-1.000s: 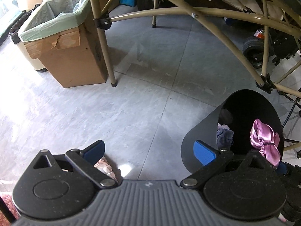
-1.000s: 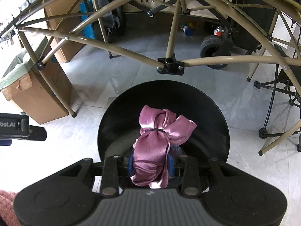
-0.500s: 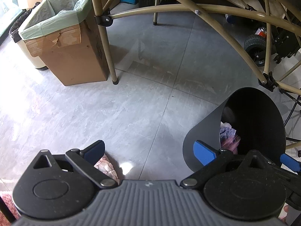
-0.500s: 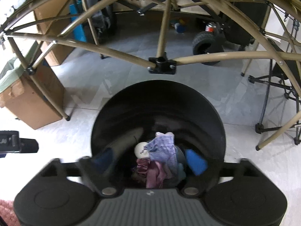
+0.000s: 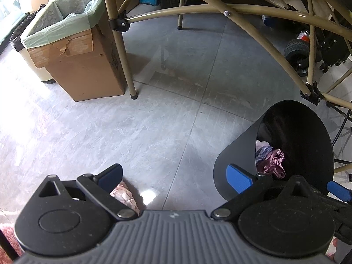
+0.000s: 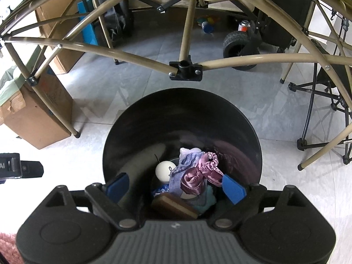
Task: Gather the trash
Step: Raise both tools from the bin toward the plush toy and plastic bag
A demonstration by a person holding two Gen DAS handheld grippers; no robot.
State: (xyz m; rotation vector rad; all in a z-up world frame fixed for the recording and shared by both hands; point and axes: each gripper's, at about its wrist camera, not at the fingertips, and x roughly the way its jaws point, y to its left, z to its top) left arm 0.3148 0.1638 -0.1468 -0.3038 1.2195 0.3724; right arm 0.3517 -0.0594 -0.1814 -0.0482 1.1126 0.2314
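Grey floor, upright black bin (image 6: 182,118)

A round black bin (image 6: 182,118) stands upright on the grey floor, its mouth open. At its bottom lies a crumpled pink satin bow (image 6: 199,176), shiny and creased, on top of the pile. Just left of it is a purple cloth (image 6: 183,167), then a white ball (image 6: 165,170). Nearer lies a brown block (image 6: 173,205), beside a teal scrap (image 6: 204,200).

On the floor well left of the bin lies a pale pink wrapper (image 5: 124,195), partly hidden.

One black bin (image 6: 182,118), one pink scrunchie (image 6: 200,176), one white ball (image 6: 164,170), two cardboard boxes (image 6: 37,118)
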